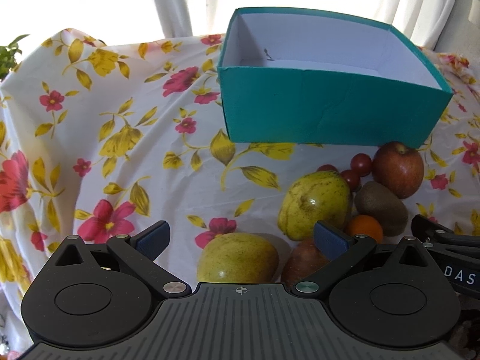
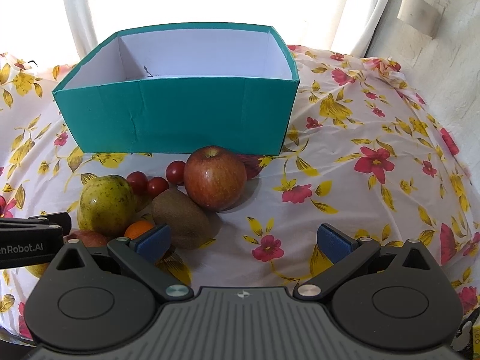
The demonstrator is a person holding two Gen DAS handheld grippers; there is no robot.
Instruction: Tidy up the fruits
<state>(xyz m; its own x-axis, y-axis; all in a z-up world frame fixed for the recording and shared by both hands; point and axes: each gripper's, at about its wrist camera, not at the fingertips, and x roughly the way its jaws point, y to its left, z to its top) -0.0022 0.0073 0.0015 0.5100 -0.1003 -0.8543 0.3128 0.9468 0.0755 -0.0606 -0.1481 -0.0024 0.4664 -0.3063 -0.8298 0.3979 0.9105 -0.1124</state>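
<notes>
Plainly, nothing has gone into the open teal cardboard box [image 1: 330,108] yet; its white inside looks bare, and all the fruit lies in one heap on the flowered cloth over the bench [image 1: 120,138], just in front of the box's near wall.

Furthest left of the box, the left tool [image 1: 241,241] hovers low over the heap, its blue-padded jaws spread wide and holding nothing. Directly between them lies a yellow-green speckled pear-like fruit [image 1: 238,258], seemingly the first pick. A second, larger yellow-green fruit [image 1: 315,204] sits nearer the box, and a dull red fruit [image 1: 303,262] is half hidden behind the tool's right pad.

Toward the box's middle come three small dark-red cherry-like fruits [image 2: 156,180], a small orange citrus [image 2: 138,229] and a brown fuzzy kiwi [image 2: 180,220], all touching or nearly so. A round red apple [image 2: 214,177] stands closest to the box, stem up.

Right of the box's centre, the right tool [image 2: 243,241] also gapes wide and empty, over bare cloth, its left pad just beside the kiwi.

The crowding is the snag: a pad closing on any fruit may nudge its neighbours rolling. The box wall stands tall, so each fruit needs lifting clear of the rim. Sheer white curtains [image 2: 75,15] hang behind the box.
</notes>
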